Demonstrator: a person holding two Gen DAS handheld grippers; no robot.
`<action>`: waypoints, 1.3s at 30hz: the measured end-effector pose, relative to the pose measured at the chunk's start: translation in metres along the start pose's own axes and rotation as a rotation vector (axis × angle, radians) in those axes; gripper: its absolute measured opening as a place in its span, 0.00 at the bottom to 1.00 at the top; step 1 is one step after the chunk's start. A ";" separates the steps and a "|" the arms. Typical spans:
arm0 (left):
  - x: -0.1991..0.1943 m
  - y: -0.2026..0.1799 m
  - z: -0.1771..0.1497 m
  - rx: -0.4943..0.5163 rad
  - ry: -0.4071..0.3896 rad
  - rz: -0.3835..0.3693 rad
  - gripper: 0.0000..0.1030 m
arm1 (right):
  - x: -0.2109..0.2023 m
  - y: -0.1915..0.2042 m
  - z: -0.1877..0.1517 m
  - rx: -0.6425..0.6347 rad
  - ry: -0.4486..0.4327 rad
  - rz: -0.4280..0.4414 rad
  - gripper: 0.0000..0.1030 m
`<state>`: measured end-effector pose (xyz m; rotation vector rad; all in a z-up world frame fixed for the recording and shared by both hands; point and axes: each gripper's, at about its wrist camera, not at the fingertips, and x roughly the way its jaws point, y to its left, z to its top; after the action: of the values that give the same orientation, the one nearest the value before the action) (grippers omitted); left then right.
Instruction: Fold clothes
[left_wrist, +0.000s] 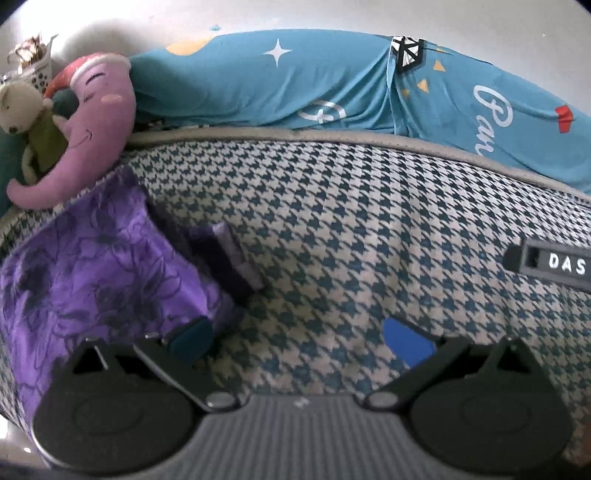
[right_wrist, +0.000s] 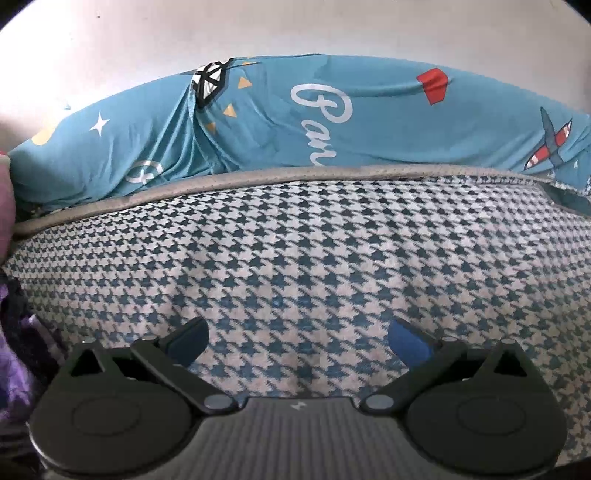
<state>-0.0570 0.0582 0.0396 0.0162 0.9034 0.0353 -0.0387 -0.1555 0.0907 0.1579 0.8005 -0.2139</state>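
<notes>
Biggest thing in the room first: the houndstooth mattress (left_wrist: 332, 229) fills nearly everything under both tools, its grey piping running along the far edge. Behind that edge lies the teal printed sheet (right_wrist: 369, 122), bunched against the wall, stars and a little plane across it. Over at the left, the purple floral garment (left_wrist: 92, 266) is spread on the mattress, one flap folded back on itself near the middle, and that's the piece to fold. Above it, in the corner, a purple moon plush (left_wrist: 99, 122) leans on a small white teddy (left_wrist: 18, 107).

Now the tools. The left gripper (left_wrist: 299, 341) hovers low, jaws spread wide and empty, its left finger (left_wrist: 192, 339) just at the garment's near hem, though I can't tell whether it touches. The right gripper (right_wrist: 299, 341) hangs over bare houndstooth, jaws likewise parted, nothing between them; the purple cloth only peeks in at its far left edge.

My read: the grab hasn't happened yet. To do it well, the left one should slide onto that hem and pinch a single layer, not the doubled flap. The right needs to travel left to a matching corner, so the cloth lifts evenly and doesn't twist.
</notes>
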 end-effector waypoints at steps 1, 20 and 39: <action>0.000 0.002 -0.001 -0.007 0.006 -0.007 1.00 | -0.001 0.002 0.000 0.003 0.006 0.007 1.00; -0.024 0.022 0.004 0.032 0.034 0.067 1.00 | -0.025 0.025 -0.006 -0.014 0.064 0.048 1.00; -0.002 0.023 0.018 -0.015 0.042 0.049 1.00 | -0.005 0.029 -0.004 -0.040 0.119 0.047 1.00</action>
<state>-0.0444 0.0815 0.0527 0.0235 0.9446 0.0888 -0.0377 -0.1258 0.0936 0.1523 0.9179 -0.1447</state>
